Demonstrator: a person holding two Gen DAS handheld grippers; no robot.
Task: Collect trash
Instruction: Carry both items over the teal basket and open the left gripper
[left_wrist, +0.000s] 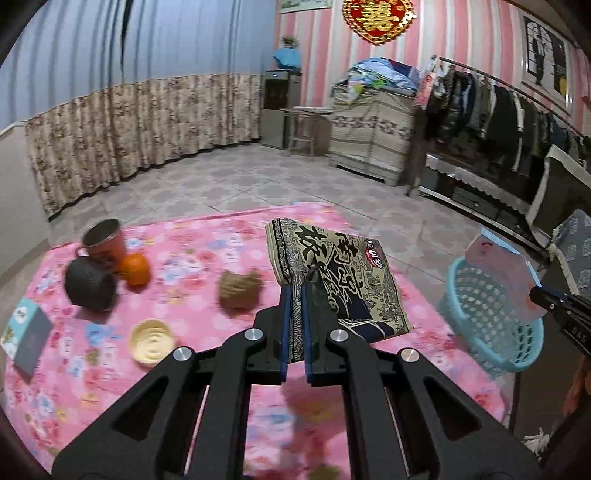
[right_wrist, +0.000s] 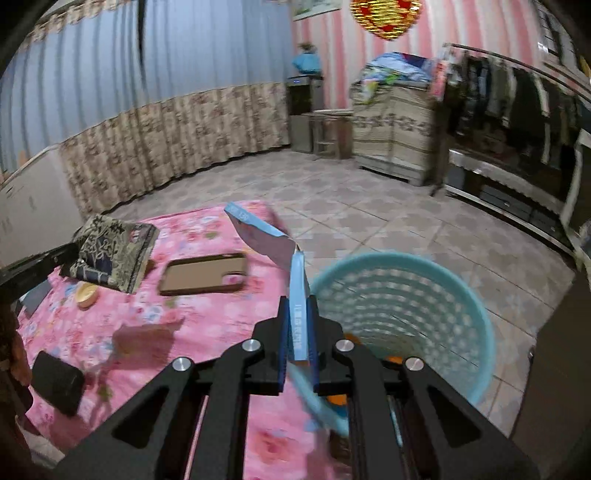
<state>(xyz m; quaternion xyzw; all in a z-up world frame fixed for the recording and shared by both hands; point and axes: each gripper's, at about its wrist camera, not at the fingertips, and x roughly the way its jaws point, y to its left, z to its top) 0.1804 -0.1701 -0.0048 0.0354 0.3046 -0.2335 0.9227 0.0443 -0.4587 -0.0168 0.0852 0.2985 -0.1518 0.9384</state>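
Two black two-finger grippers are in view: the left gripper (left_wrist: 295, 295) and the right gripper (right_wrist: 297, 321).

Each holds one piece of trash: one beige-and-navy printed snack packet (left_wrist: 332, 273) and one flattened pale blue cardboard box (right_wrist: 266, 236).

One light blue perforated plastic basket (right_wrist: 472, 295) stands off the right edge of the pink floral tablecloth (left_wrist: 192, 236).

On the cloth lie:
- two cups, one red metal mug (left_wrist: 105, 240) and one dark textured cup (left_wrist: 88, 282) on its side
- one orange fruit (left_wrist: 136, 268)
- one brown crumpled paper wad (left_wrist: 239, 288)
- one small cream round lid (left_wrist: 152, 341)
- one blue-grey card box (left_wrist: 27, 338)
- one brown phone case (right_wrist: 204, 274)
- one black flat device (right_wrist: 57, 382)

Left tool (left_wrist: 295, 295) and right tool (right_wrist: 298, 314) both clamped, angled downward.
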